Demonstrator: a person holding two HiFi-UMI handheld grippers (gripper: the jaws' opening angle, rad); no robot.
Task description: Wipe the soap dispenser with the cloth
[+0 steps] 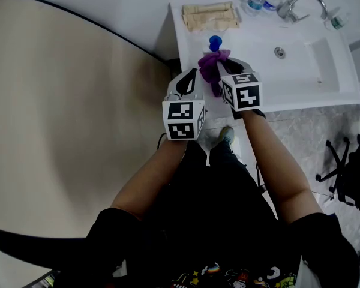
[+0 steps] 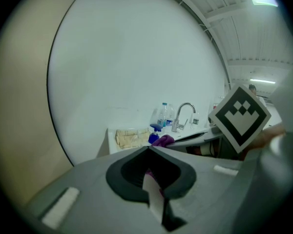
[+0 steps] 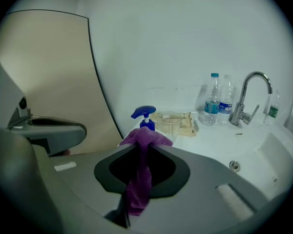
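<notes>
The right claw (image 3: 145, 141) pinches a purple cloth (image 3: 138, 189), which bunches above the claw's tips and hangs down behind them. The left claw (image 2: 149, 149) is pressed together, close beside the right one. The blue-pump soap dispenser (image 3: 145, 117) stands upright on the white sink bench (image 3: 219, 145), just beyond the cloth.
</notes>
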